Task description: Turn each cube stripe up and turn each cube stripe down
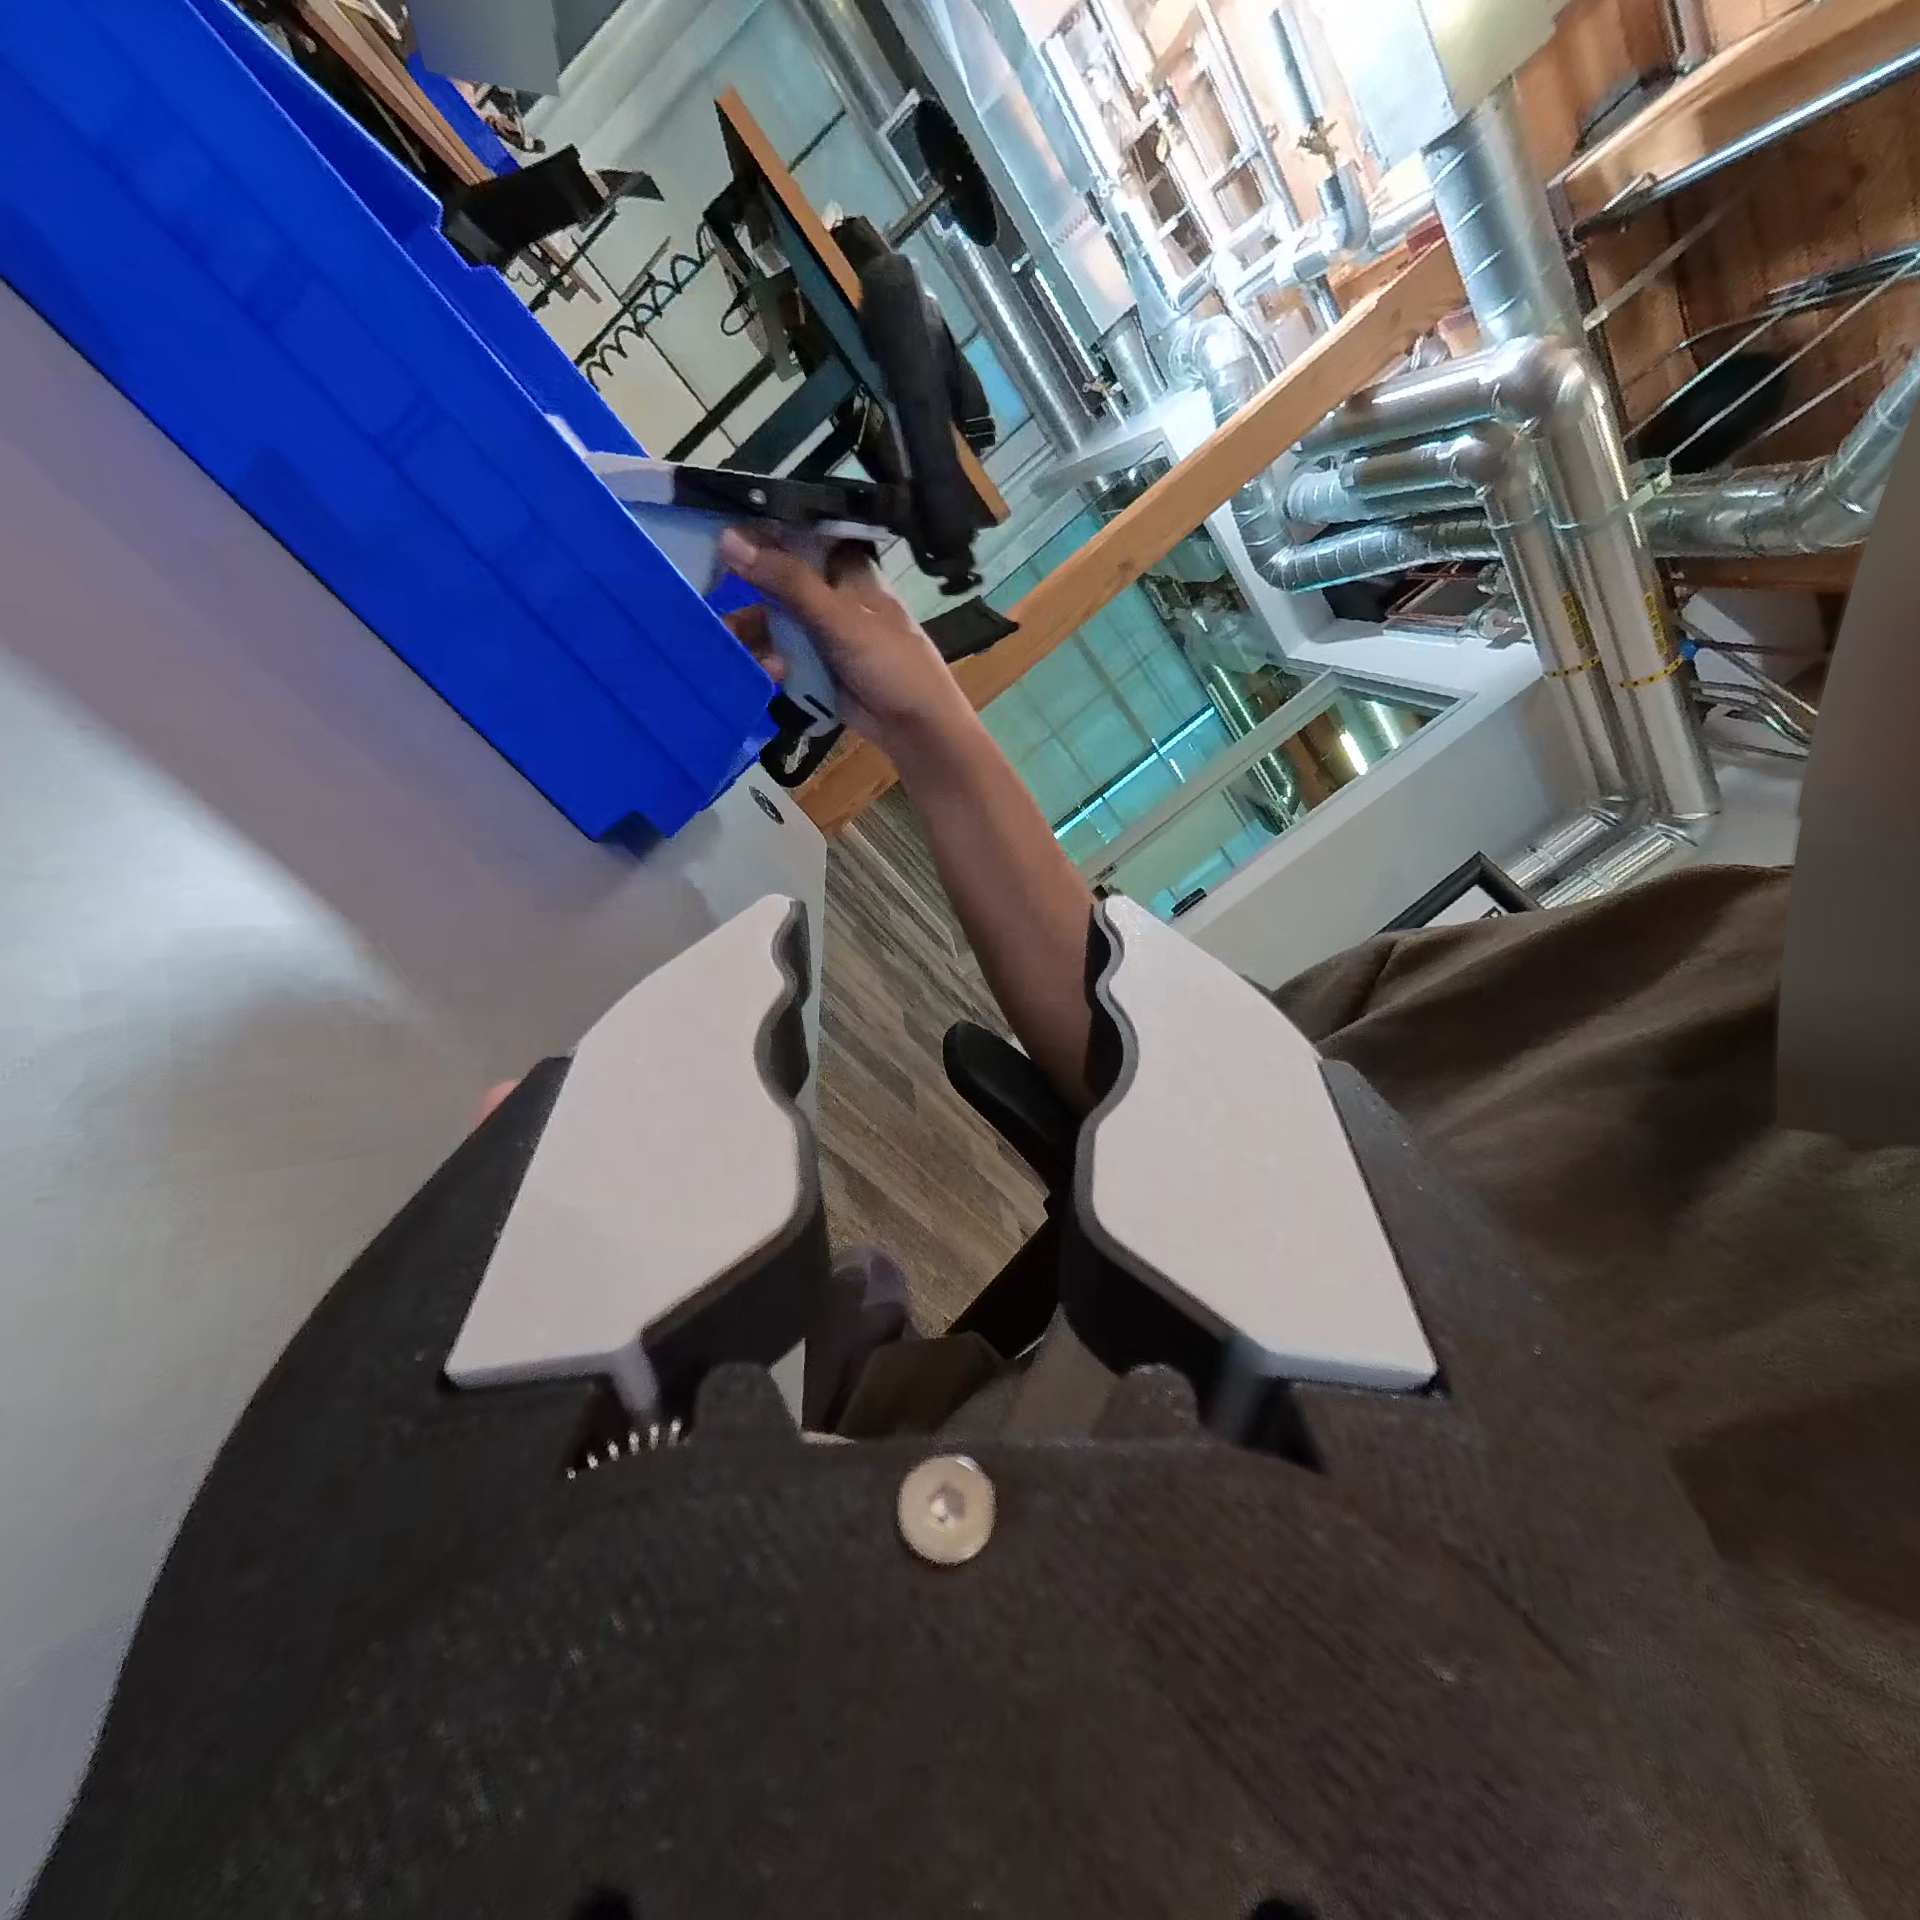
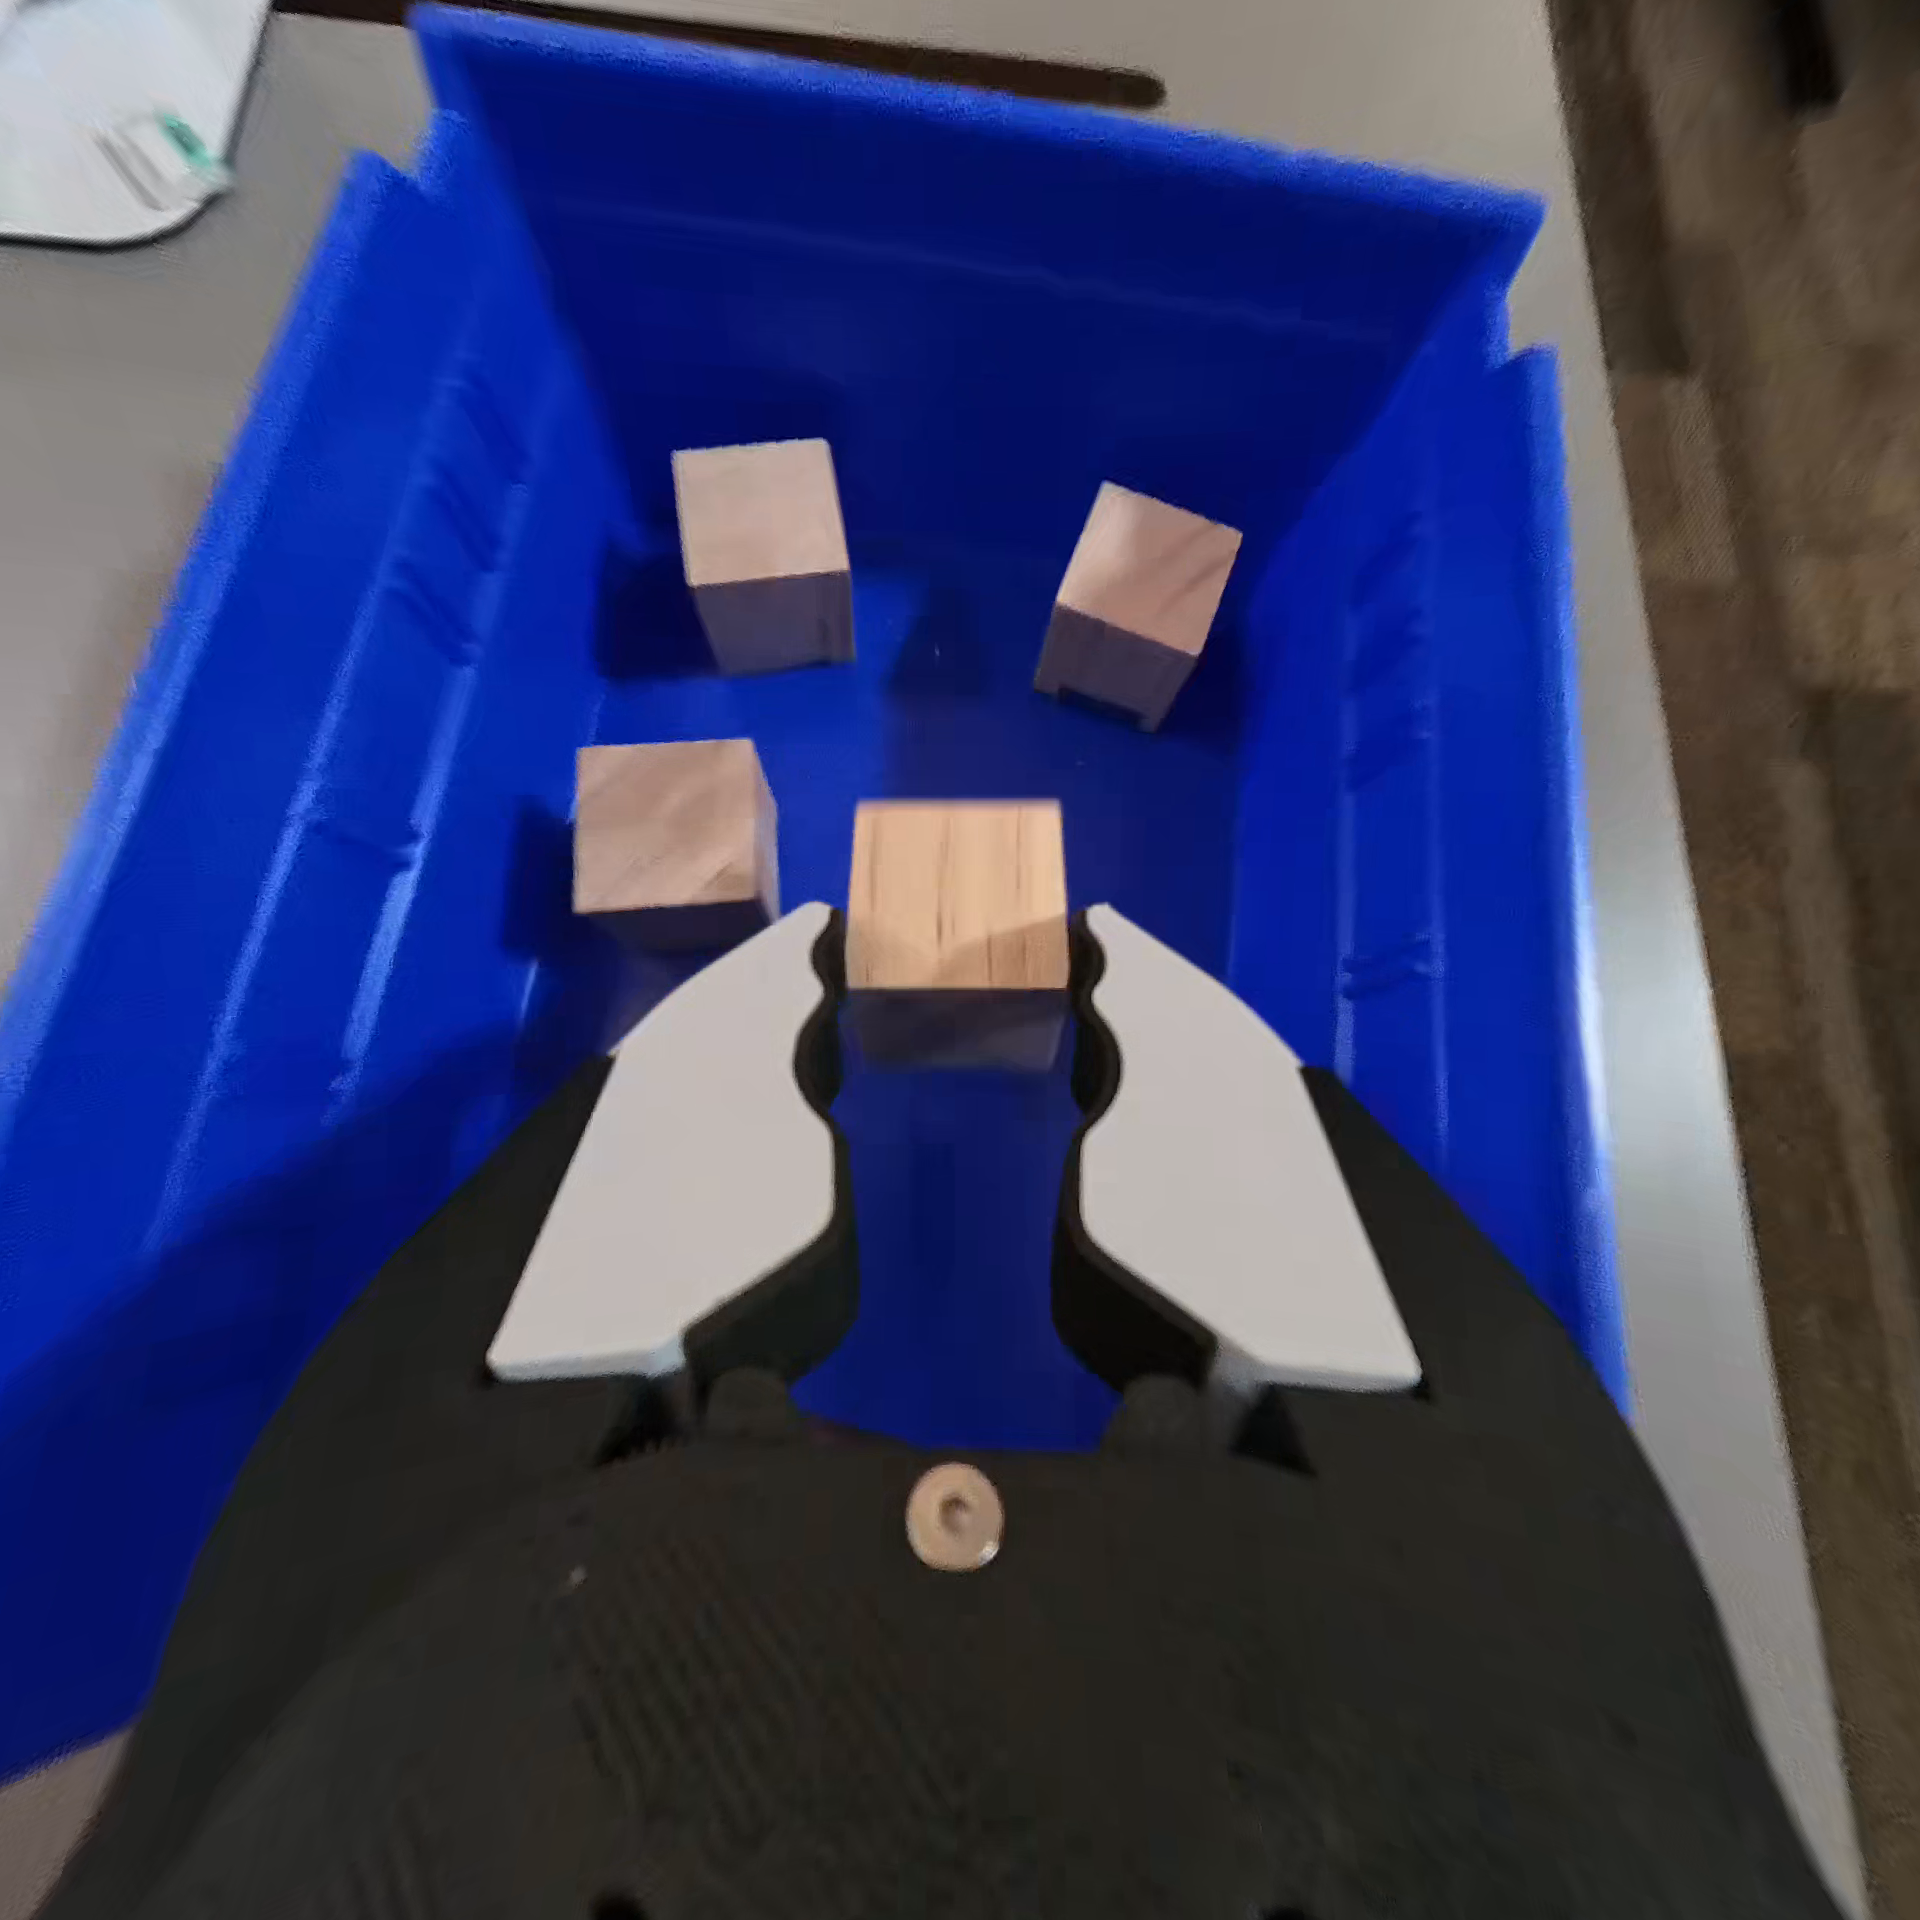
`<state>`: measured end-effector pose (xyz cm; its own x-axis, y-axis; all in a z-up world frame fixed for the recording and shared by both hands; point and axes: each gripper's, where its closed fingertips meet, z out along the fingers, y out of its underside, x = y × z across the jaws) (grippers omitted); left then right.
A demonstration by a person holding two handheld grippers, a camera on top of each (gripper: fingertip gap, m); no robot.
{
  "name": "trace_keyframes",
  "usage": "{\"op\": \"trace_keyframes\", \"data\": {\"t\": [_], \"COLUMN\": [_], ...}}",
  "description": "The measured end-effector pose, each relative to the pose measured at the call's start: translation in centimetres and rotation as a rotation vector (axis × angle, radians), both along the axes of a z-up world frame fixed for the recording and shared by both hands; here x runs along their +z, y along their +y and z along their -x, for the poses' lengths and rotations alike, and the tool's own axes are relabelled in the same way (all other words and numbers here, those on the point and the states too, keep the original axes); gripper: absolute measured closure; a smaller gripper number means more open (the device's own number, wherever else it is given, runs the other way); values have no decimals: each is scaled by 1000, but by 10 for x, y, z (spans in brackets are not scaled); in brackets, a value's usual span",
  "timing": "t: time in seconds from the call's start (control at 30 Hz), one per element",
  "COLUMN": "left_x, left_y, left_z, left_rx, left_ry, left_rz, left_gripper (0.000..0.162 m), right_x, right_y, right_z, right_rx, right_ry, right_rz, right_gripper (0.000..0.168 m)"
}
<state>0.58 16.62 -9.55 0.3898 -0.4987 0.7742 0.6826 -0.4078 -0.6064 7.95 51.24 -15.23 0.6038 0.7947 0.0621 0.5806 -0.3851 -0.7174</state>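
We see four wooden cubes on the floor of a blue bin (image 2: 312, 831). The right gripper (image 2: 956, 920) reaches down into it, fingers on either side of the near cube (image 2: 956, 894) and right at its sides; the blur keeps us from telling whether they press it. The near-left cube (image 2: 670, 826) sits just beside the left finger, leaving little room there. The far-left cube (image 2: 764, 520) and far-right cube (image 2: 1143, 577) stand well apart from each other, the latter close to the right wall. No stripe shows on any top face; some faint dark lines mark the lower sides of the far pair.

The left gripper (image 1: 951, 925) is outside the bin, its fingers parted with nothing between them, tilted over the table edge (image 1: 805, 862). Only this view shows the bin's outer wall (image 1: 343, 416), the hand (image 1: 862, 644) holding the right gripper over the rim, the person's brown clothing (image 1: 1558, 1091), the wood floor (image 1: 894, 1039) and silver ducts (image 1: 1538, 416) beyond.

The bin rests on a grey table (image 2: 104, 416), with papers (image 2: 114, 114) at the far left corner.
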Motion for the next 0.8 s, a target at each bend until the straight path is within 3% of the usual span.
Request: {"op": "trace_keyframes", "data": {"t": [0.13,0.8], "left_x": [0,0], "left_y": [-2,-4], "left_z": [-4,-3], "left_rx": [-6,-19], "left_ry": [22,-1], "left_rz": [0,14], "left_gripper": [112,112], "right_x": [-26,-32], "right_y": [20,11], "right_z": [3,-9], "right_rx": [-84,-101], "right_ry": [-42,-79], "right_rz": [82,131], "right_gripper": [127,126]}}
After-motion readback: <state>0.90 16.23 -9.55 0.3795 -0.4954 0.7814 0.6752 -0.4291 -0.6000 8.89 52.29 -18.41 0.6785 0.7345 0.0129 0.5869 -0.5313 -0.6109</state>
